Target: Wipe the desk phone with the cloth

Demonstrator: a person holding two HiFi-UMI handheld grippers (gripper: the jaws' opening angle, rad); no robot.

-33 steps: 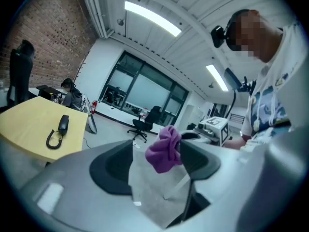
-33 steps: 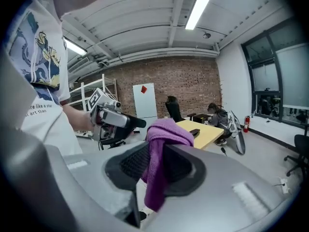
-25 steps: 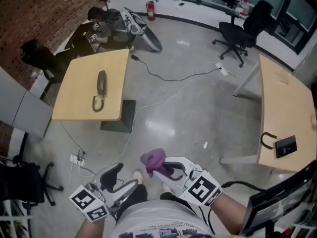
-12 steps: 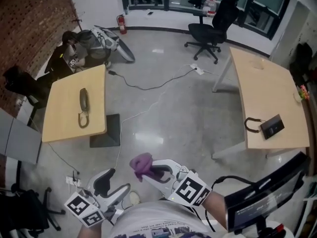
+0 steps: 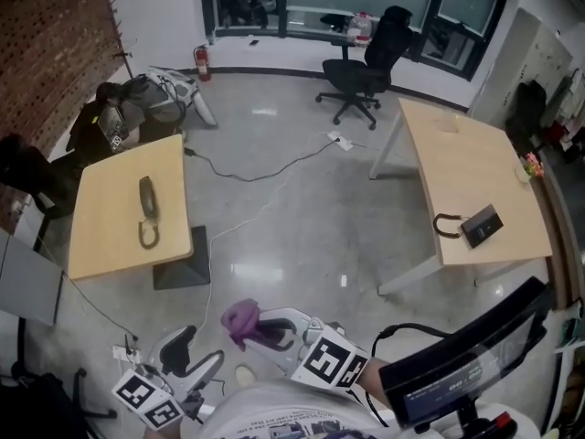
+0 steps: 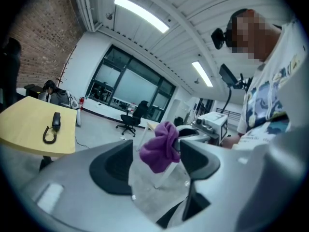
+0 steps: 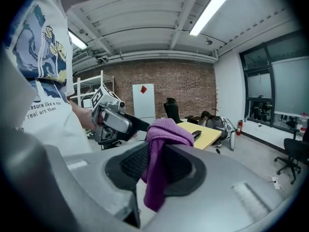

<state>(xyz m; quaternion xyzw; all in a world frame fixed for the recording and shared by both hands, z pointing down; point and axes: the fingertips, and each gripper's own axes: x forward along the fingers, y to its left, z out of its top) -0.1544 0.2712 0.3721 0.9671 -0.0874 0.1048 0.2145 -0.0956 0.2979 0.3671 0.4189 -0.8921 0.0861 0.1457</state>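
A dark phone handset (image 5: 146, 198) with a looped cord lies on the light wooden table (image 5: 101, 236) at the left. In the left gripper view the handset (image 6: 56, 121) sits far off on that table (image 6: 24, 127). My right gripper (image 5: 260, 326) is shut on a purple cloth (image 5: 240, 319), held over the floor near my body. The cloth (image 7: 161, 153) hangs bunched between the right gripper's (image 7: 157, 166) pads. My left gripper (image 5: 201, 347) stands open and empty beside it, and from it the cloth (image 6: 161, 146) shows just beyond the left gripper's (image 6: 154, 166) jaws.
A second wooden table (image 5: 466, 167) at the right carries a black box (image 5: 482, 225) with a cord loop. Cables (image 5: 265, 167) trail across the grey floor. A black office chair (image 5: 366, 58) stands at the back. A monitor (image 5: 466, 364) is close at my right.
The whole view has shifted: both tables slid leftward in the picture and more of the right table shows. Both grippers sit lower and further left. The cloth stays in the right gripper.
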